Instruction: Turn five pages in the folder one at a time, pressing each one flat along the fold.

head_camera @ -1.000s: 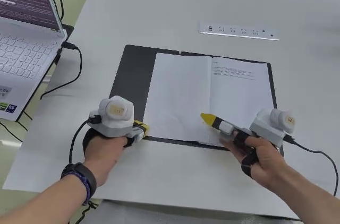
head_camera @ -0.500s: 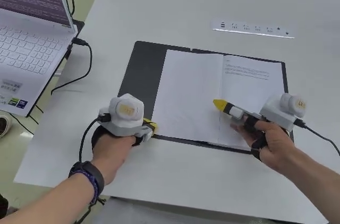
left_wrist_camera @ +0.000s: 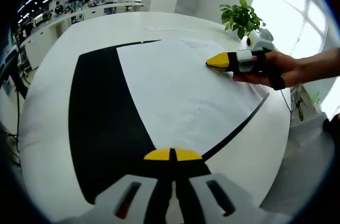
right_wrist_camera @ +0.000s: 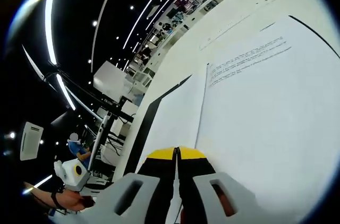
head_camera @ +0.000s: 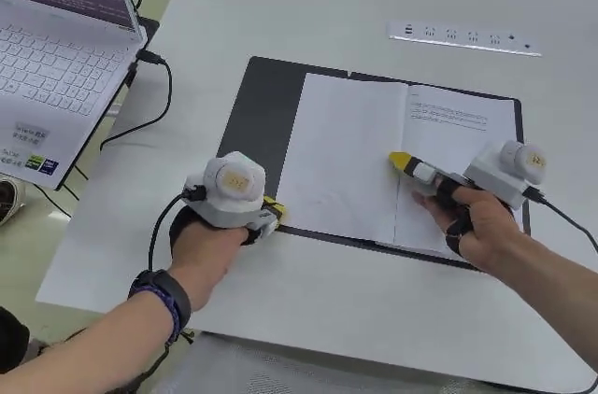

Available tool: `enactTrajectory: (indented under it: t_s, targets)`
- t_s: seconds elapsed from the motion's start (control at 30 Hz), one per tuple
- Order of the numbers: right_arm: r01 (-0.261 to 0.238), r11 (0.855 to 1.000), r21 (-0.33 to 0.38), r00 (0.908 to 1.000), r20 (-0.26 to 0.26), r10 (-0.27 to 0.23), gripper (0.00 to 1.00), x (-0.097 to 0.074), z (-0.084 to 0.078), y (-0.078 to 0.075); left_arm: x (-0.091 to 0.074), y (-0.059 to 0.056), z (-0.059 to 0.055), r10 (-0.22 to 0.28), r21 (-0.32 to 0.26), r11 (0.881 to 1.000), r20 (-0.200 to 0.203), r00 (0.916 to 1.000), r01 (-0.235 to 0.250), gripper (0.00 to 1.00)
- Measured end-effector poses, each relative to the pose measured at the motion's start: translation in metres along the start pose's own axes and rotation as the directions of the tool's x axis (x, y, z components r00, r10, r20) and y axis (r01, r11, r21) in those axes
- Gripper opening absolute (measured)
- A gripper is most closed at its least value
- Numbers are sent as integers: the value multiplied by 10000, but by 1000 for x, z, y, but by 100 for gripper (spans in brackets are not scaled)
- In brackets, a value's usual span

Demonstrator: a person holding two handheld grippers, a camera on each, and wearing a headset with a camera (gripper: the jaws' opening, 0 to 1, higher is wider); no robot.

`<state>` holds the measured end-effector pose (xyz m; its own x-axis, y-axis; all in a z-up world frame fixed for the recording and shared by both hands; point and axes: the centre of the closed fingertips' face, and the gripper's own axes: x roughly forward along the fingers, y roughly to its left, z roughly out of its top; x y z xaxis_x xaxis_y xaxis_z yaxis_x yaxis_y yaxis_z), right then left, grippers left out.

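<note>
Near the desk's [head_camera: 308, 2] front edge, the folder [head_camera: 252, 123] is lying open and flat. Its black cover is showing on the left side, with a blank page [head_camera: 341, 151] left of the fold [right_wrist_camera: 202, 102] and a printed page [head_camera: 458, 137] right of it.

The right gripper [head_camera: 400, 161] is resting its yellow tips on the paper at the fold, about midway along, pinched together with nothing between them. Step in hand, as judged: pressing the left-hand page flat along the fold.

The left gripper [head_camera: 272, 211] is sitting at the folder's front left corner, jaws likewise clenched and empty, tips over the black cover just beside the blank page's corner. It is probably steadying the folder. How many of the five pages are done cannot be told.

The next move is likely calling for a stroke along the fold. After that the right jaws would be opening to catch the printed page's free edge, one sheet only.

A laptop [head_camera: 56, 39] is standing at the desk's left edge, its cable [head_camera: 154, 100] trailing near the folder's far left corner but apart from it. A power strip [head_camera: 464, 38] is lying toward the far edge. Neither is reaching into the page's swing.
</note>
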<state>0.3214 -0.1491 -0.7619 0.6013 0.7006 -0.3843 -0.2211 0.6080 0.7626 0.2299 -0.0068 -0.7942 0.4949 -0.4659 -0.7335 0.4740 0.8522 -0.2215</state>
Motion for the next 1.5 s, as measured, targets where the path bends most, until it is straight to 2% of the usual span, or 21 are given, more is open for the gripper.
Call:
enactTrajectory:
  t_s: [0.07,0.33,0.5,0.57,0.8,0.9,1.07,1.23,1.33,1.47,1.5]
  targets:
    - [-45,9998,184,9999,93,44,0,0,1,1,0,0,0,-23,-122,9999,33,10000,23,0]
    - [-15,9998,182,9996,277,10,0,1,8,5,-2,-1,-1,32,-189,9998,114,9999,-30,0]
    - [62,9998,206,9981,609,-74,0,6,20,3,-2,-2,0,151,-78,9999,138,9998,-150,0]
    - [254,9996,127,9967,765,-263,0,10,27,-1,-1,-2,0,164,13,9999,129,9998,-164,0]
    - [404,9988,260,9949,912,-426,0,21,43,-8,-1,-1,0,104,28,9999,182,9998,-104,0]
    - [526,9986,2,9936,1003,-524,0,26,49,-9,-1,-1,0,138,16,9999,213,9997,-138,0]
    - [597,9982,50,9905,1236,-598,0,33,59,-11,-2,-1,0,192,21,9998,244,9995,-193,0]
    - [763,9968,235,9849,1543,-790,0,42,73,-19,-2,-2,0,251,241,9994,332,9991,-259,0]
    - [754,9964,398,9826,1668,-810,0,52,84,-31,-2,-1,0,260,231,9994,330,9991,-268,0]
    - [826,9955,466,9801,1773,-896,0,60,95,-36,-2,0,1,220,201,9995,344,9992,-227,0]
    - [867,9949,522,9785,1833,-949,0,64,100,-42,-2,0,1,184,168,9997,358,9992,-190,0]
